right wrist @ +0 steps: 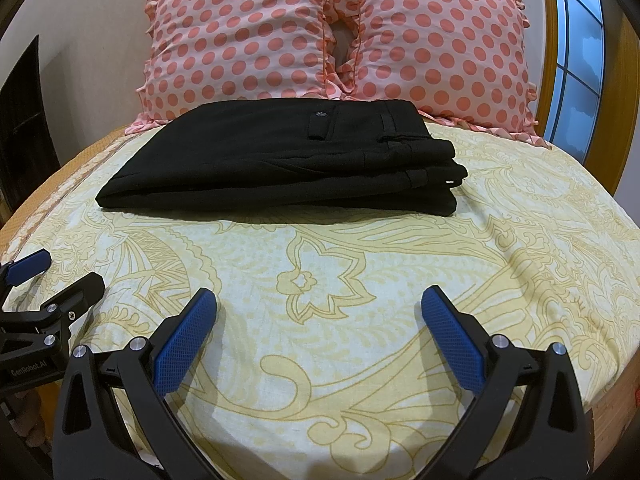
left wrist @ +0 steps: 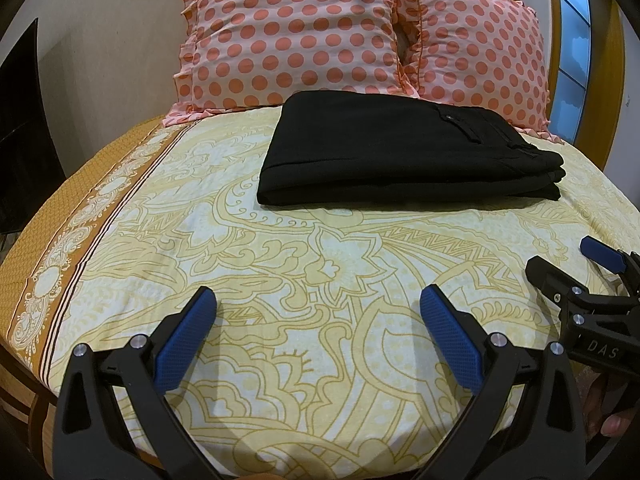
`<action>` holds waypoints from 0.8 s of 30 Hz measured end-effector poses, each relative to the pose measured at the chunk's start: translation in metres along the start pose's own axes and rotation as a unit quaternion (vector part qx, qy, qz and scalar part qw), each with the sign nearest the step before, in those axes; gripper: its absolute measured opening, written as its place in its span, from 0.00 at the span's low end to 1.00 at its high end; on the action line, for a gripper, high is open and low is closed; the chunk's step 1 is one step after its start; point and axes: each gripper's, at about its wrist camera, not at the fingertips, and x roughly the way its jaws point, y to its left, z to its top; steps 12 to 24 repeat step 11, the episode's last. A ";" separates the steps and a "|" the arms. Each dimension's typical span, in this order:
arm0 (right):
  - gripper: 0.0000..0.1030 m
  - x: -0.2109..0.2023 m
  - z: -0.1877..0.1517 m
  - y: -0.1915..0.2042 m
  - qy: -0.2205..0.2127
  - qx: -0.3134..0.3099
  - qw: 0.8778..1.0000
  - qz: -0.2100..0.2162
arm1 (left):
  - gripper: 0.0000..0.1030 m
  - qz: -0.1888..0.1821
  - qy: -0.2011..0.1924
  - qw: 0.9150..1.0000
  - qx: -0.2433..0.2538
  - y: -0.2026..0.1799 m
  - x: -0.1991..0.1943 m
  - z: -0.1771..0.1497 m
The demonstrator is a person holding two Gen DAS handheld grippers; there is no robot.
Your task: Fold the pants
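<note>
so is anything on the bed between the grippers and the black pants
Nothing visible. Only bare patterned bedsheet lies between the open left gripper, the open right gripper and the folded pants.

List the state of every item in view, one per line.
black pants: folded into a layered stack, lying flat on the bedsheet, ungripped.
left hand-held gripper: open, empty, clear of the pants.
right hand-held gripper: open, empty, clear of the pants.
polka-dot pillows: two, propped side by side behind the pants.
bedsheet: spread over the bed, mostly smooth.
</note>
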 end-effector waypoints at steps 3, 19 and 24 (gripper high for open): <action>0.99 0.000 0.000 0.000 0.000 0.000 1.000 0.000 | 0.98 -0.001 0.000 1.000 0.001 0.000 0.000 0.000; 0.99 0.000 0.000 0.000 0.000 0.000 1.000 0.000 | 0.98 -0.001 0.002 1.000 0.002 0.000 0.000 0.001; 0.99 0.000 0.000 0.000 0.000 0.000 1.000 0.000 | 0.98 -0.001 0.002 1.000 0.002 0.000 0.000 0.001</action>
